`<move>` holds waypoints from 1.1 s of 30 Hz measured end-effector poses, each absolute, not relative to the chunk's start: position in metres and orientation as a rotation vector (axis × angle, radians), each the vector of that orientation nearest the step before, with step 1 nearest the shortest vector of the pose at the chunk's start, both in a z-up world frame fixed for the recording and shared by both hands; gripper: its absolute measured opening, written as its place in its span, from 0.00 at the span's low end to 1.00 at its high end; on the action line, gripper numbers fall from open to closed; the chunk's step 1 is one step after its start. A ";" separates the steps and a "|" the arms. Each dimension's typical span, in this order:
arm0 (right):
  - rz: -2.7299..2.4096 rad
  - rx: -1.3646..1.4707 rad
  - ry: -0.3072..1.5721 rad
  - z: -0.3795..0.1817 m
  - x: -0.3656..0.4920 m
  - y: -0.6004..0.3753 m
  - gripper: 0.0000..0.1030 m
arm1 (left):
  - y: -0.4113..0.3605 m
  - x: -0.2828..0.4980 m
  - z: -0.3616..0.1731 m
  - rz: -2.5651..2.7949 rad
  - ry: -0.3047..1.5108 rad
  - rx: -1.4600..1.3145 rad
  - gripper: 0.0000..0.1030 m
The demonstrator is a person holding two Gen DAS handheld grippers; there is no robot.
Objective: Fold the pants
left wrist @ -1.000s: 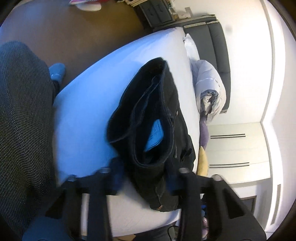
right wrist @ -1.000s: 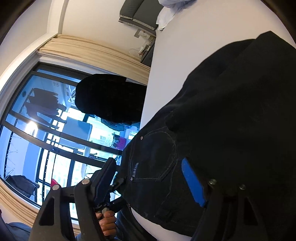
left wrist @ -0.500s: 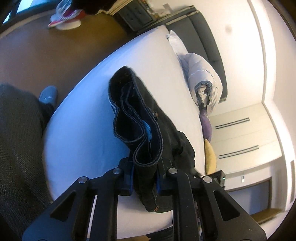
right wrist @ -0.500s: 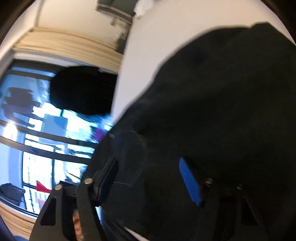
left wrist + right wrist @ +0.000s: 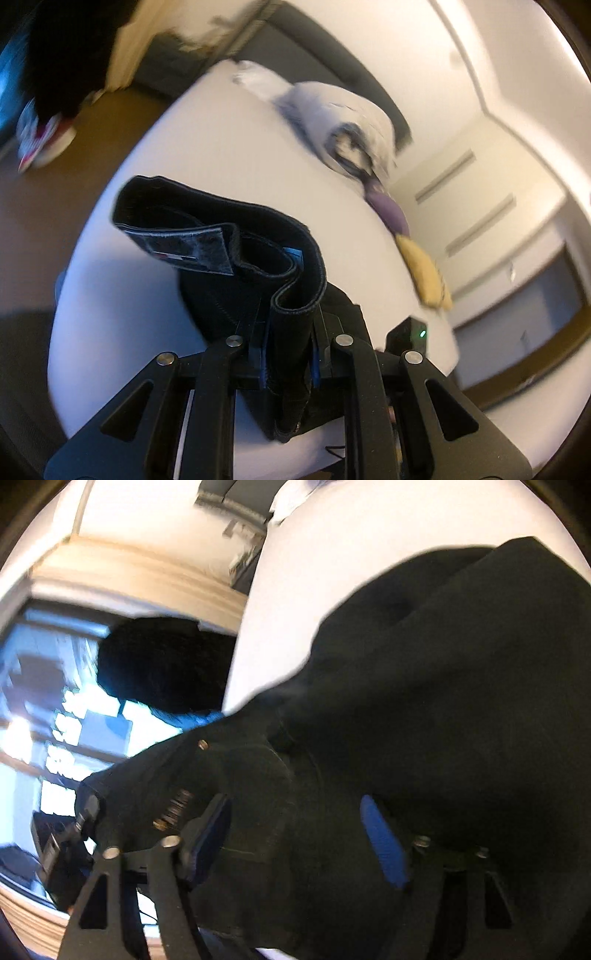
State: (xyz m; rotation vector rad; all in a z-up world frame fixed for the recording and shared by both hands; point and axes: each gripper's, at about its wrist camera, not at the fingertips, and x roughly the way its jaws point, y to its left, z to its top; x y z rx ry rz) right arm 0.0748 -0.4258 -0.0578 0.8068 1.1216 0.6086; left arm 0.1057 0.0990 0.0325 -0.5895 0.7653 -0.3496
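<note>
two grippers work a pair of black pants [image 5: 236,254] on a white bed [image 5: 229,147]: the left gripper [image 5: 290,354] pinches the waistband, fingers narrow, holding it raised above the mattress; the right gripper [image 5: 295,834] fingers, wide and opening, straddle the seat by a back pocket [image 5: 236,786], not gripping.

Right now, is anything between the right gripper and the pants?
Nothing visible. The right gripper is opening with the black jeans directly between its fingers; the left gripper already clamps the waistband.
</note>
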 end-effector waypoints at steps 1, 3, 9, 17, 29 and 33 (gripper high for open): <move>0.627 0.817 1.103 -0.049 0.075 -0.435 0.83 | 0.082 0.110 0.038 -0.365 0.764 -0.532 0.14; 0.672 0.809 1.075 -0.025 0.076 -0.451 0.83 | 0.043 0.118 0.047 -0.399 0.766 -0.421 0.14; 0.751 0.635 1.011 0.045 0.082 -0.488 0.99 | -0.078 0.124 0.023 -0.501 0.825 -0.140 0.14; 0.623 0.470 1.211 0.018 0.081 -0.500 0.99 | -0.176 0.100 -0.018 -0.605 0.866 0.169 0.14; 0.533 0.514 1.300 -0.008 0.076 -0.514 0.84 | -0.171 0.087 -0.030 -0.589 0.827 0.274 0.14; 0.526 0.391 1.335 -0.008 0.081 -0.497 0.41 | -0.171 0.085 -0.032 -0.585 0.824 0.292 0.14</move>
